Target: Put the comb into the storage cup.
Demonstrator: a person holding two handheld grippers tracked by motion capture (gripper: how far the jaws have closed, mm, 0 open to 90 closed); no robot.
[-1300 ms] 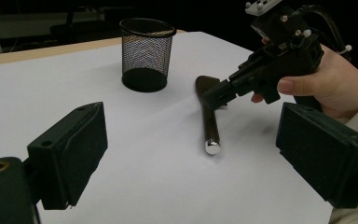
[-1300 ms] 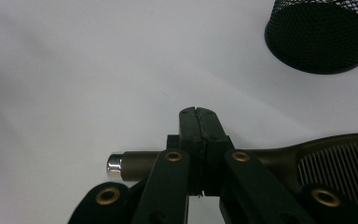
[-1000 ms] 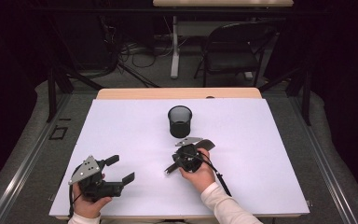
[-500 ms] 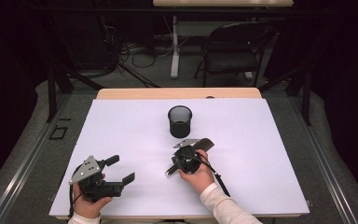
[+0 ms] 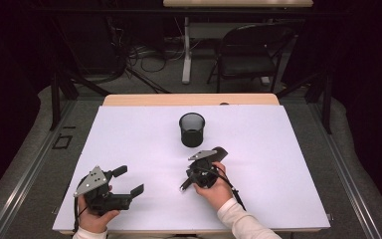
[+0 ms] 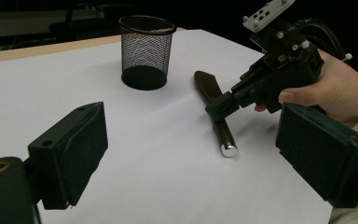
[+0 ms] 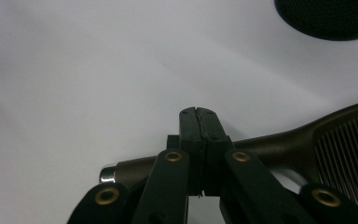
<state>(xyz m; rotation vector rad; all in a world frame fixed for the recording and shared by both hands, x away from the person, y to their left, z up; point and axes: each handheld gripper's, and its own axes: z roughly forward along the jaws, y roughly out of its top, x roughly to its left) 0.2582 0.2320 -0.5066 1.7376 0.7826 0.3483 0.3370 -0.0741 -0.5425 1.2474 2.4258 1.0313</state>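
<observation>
A dark comb (image 6: 213, 103) with a silver-capped handle lies flat on the white table top (image 5: 283, 169), just in front of a black mesh cup (image 5: 192, 129). My right gripper (image 5: 188, 181) is shut, its pads pressed together with nothing between them. Its tip (image 7: 196, 114) hovers right over the comb's handle (image 7: 279, 144), and the left gripper view shows that tip (image 6: 214, 111) at the handle's middle. My left gripper (image 5: 128, 180) rests at the near left of the table, open and empty, its two jaws framing the comb (image 6: 196, 158). The cup (image 6: 147, 51) stands upright.
The table's wooden far edge (image 5: 189, 99) lies behind the cup. Beyond it are a dark chair (image 5: 251, 55) and floor cables. White surface stretches to the right and far left of the hands.
The right gripper has edged slightly toward the near side over the comb. The left gripper, comb and cup have stayed put.
</observation>
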